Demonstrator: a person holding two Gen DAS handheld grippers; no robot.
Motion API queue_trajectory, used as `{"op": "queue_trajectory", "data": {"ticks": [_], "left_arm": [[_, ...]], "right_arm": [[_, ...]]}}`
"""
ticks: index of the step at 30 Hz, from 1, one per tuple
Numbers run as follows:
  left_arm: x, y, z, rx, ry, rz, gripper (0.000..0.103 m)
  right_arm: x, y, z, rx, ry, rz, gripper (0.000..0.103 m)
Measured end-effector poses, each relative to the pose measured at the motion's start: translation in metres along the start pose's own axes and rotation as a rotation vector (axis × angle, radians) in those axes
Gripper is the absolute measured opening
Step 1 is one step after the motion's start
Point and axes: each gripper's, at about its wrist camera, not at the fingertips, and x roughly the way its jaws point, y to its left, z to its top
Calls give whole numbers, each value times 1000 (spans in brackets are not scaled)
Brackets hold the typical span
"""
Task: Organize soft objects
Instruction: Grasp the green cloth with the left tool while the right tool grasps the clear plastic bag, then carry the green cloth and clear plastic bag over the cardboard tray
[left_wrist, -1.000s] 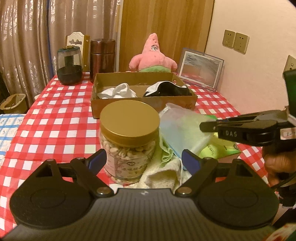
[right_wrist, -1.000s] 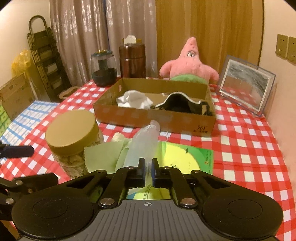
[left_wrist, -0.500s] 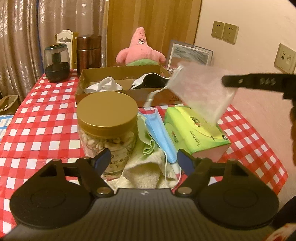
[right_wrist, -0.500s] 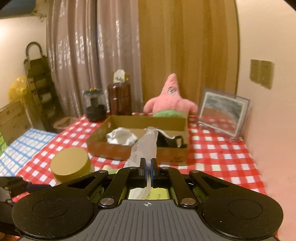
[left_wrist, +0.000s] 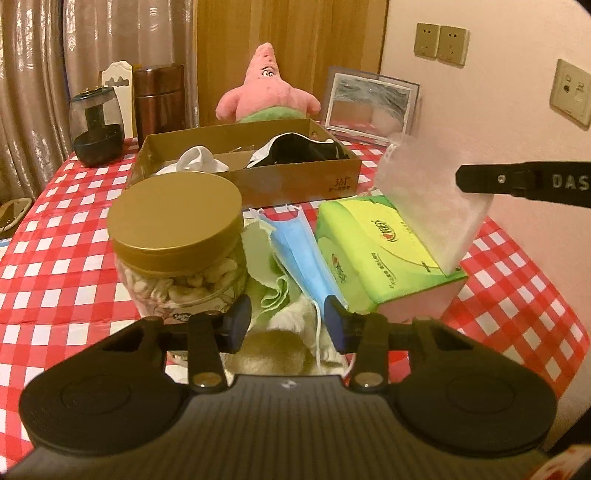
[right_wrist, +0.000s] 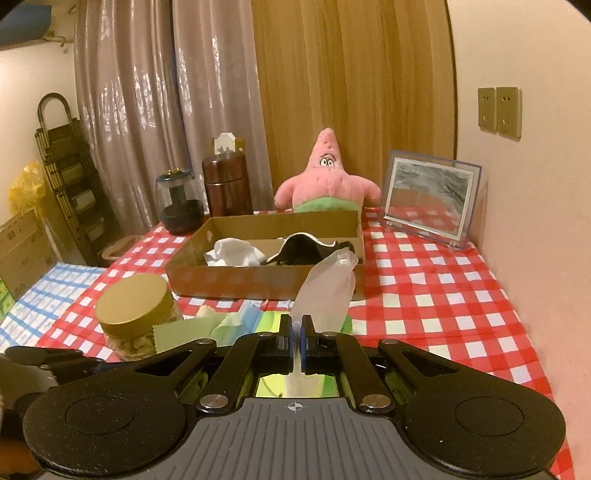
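My left gripper hovers low over a pile of soft things: a cream towel, a green cloth and a blue face mask. Its jaws are closing, with the towel and the mask's white strap between the pads but not clearly pinched. My right gripper is shut on a translucent plastic bag, held in the air above a green tissue pack. Behind stands a cardboard box holding a white cloth and a black cloth.
A gold-lidded jar stands just left of the pile, close to my left finger. Behind the box are a pink star plush, a brown canister, a dark glass jar and a picture frame. The wall lies to the right.
The right gripper lifted the translucent bag off the pile, up and to the right, uncovering the mask and tissue pack. The left gripper sank toward the pile and its jaws narrowed.
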Motion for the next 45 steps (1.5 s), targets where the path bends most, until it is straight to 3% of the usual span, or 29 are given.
{"op": "queue_trajectory", "data": {"ticks": [11, 16, 24, 35, 45], "left_arm": [[27, -9, 5, 30, -3, 93, 16], [29, -11, 6, 45, -3, 88, 3], [3, -10, 18, 27, -30, 17, 1], [-54, -5, 71, 71, -130, -60, 1], [-82, 6, 113, 90, -158, -116, 1]], "right_arm": [[6, -1, 0, 0, -2, 12, 3], [7, 2, -1, -11, 0, 17, 3], [2, 3, 4, -26, -15, 10, 3], [-19, 11, 24, -35, -68, 19, 3], [-34, 17, 45, -59, -99, 48, 3]]}}
